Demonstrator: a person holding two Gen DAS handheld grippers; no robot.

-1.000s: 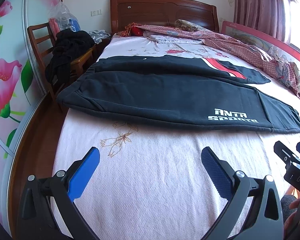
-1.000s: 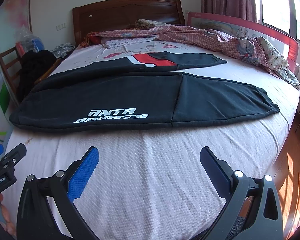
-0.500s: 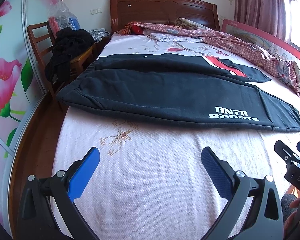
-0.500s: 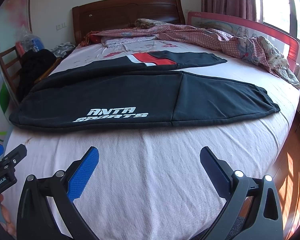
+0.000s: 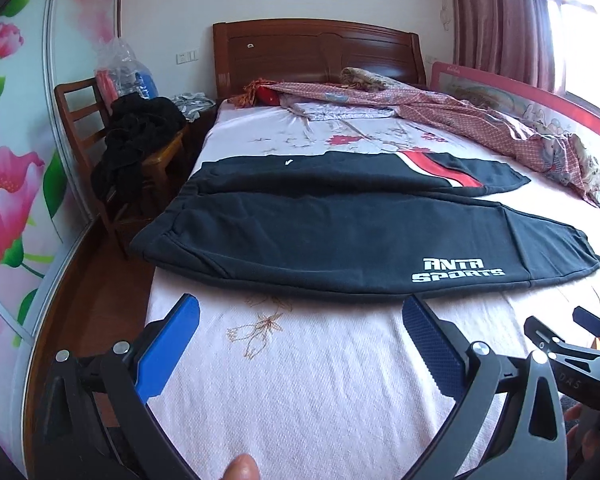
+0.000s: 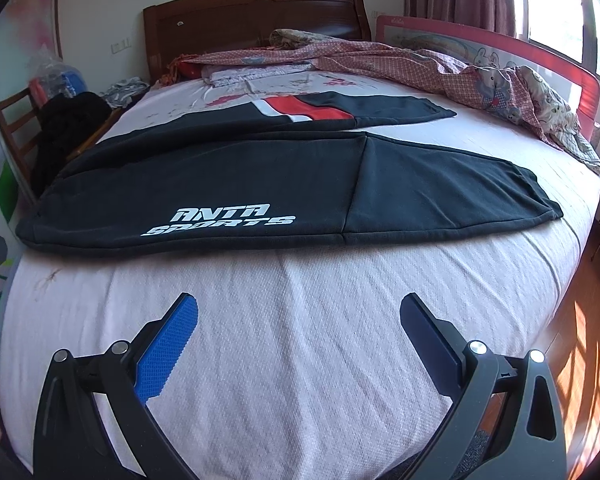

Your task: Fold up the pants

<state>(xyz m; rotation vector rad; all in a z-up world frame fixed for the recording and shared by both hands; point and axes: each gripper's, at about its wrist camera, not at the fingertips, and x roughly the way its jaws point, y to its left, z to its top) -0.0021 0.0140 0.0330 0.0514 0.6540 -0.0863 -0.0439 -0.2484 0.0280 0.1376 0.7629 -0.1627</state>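
Observation:
Black pants (image 5: 340, 236) (image 6: 260, 184) lie spread flat across the pink bed (image 5: 300, 380) (image 6: 300, 300), waistband at the left edge, leg cuffs to the right. The near leg carries white "ANTA SPORTS" lettering (image 5: 458, 270) (image 6: 220, 220); the far leg has a red and white stripe (image 5: 440, 168) (image 6: 296, 110). My left gripper (image 5: 300, 312) is open above the bare sheet, short of the near leg's edge. My right gripper (image 6: 299, 312) is open too, just before the same leg, nothing between its fingers. The right gripper's body (image 5: 572, 356) shows at the lower right of the left wrist view.
A wooden chair (image 5: 100, 128) heaped with dark clothes (image 5: 136, 140) stands left of the bed. A crumpled patterned quilt (image 5: 480, 120) (image 6: 460, 72) lies along the far right, against a red bed rail (image 6: 540, 56). The wooden headboard (image 5: 316, 52) is at the back. Wooden floor (image 6: 580, 320) lies on both sides.
Both grippers have moved slightly closer to the pants and tilted down a little; the pants lie unchanged and both stay open.

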